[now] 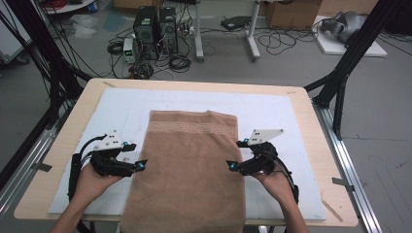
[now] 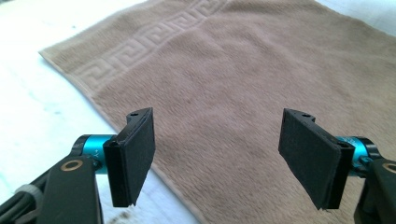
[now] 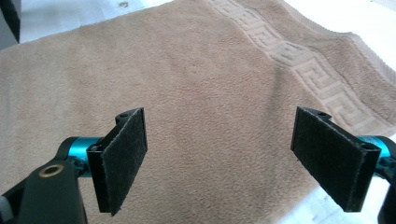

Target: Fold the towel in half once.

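Towel (image 1: 187, 167), light brown with a raised key-pattern band near its far end, is lying flat down the middle of a white mat (image 1: 121, 109) that is covering the wooden table (image 1: 311, 131); its near end is hanging over the table's front edge. The left gripper (image 1: 135, 155) is hovering at the towel's left edge, its jaws standing wide apart and gripping nothing. In the left gripper view the towel's long hem is running diagonally between the two black pads (image 2: 135, 156), one pad over the white mat and the other over the brown pile, with neither pressing on the cloth. The right gripper (image 1: 236, 154) is sitting at the towel's right edge, opposite the left one, and its jaws are likewise spread wide with nothing clamped. In the right gripper view both pads (image 3: 122, 161) are hanging above the towel's surface, with the patterned band lying beyond them toward the upper right.
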A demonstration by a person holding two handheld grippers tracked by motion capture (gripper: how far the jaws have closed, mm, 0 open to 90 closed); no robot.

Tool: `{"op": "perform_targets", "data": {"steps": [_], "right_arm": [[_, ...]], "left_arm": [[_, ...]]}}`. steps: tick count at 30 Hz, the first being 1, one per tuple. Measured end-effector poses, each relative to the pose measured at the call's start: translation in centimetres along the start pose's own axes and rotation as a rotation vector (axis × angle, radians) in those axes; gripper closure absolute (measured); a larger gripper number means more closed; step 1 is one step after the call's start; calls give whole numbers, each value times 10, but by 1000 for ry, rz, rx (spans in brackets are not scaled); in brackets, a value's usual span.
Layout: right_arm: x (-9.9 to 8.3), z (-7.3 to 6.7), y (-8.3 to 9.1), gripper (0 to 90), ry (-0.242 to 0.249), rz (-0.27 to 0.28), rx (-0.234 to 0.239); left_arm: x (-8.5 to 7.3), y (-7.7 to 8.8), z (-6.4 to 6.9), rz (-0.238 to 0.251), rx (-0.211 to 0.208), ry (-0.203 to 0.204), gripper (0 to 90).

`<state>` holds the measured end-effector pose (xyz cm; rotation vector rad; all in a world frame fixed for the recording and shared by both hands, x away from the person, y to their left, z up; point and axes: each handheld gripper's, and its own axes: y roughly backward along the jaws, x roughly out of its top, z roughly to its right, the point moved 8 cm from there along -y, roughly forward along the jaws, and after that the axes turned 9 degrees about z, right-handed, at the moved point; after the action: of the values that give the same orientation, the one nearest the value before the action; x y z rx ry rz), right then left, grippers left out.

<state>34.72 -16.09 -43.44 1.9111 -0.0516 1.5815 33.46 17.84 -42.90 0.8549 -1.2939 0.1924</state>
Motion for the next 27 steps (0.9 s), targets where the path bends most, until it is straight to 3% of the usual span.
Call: {"op": "perform_targets", "data": {"steps": [8, 19, 27], "right_arm": [[15, 15, -1, 178, 12, 0, -27], [22, 23, -4, 178, 4, 7, -37], [23, 29, -5, 179, 6, 16, -60]], "left_arm": [[17, -7, -9, 5, 16, -25, 283], [24, -14, -15, 24, 38, -37, 287], [25, -25, -23, 18, 39, -21, 291]]}}
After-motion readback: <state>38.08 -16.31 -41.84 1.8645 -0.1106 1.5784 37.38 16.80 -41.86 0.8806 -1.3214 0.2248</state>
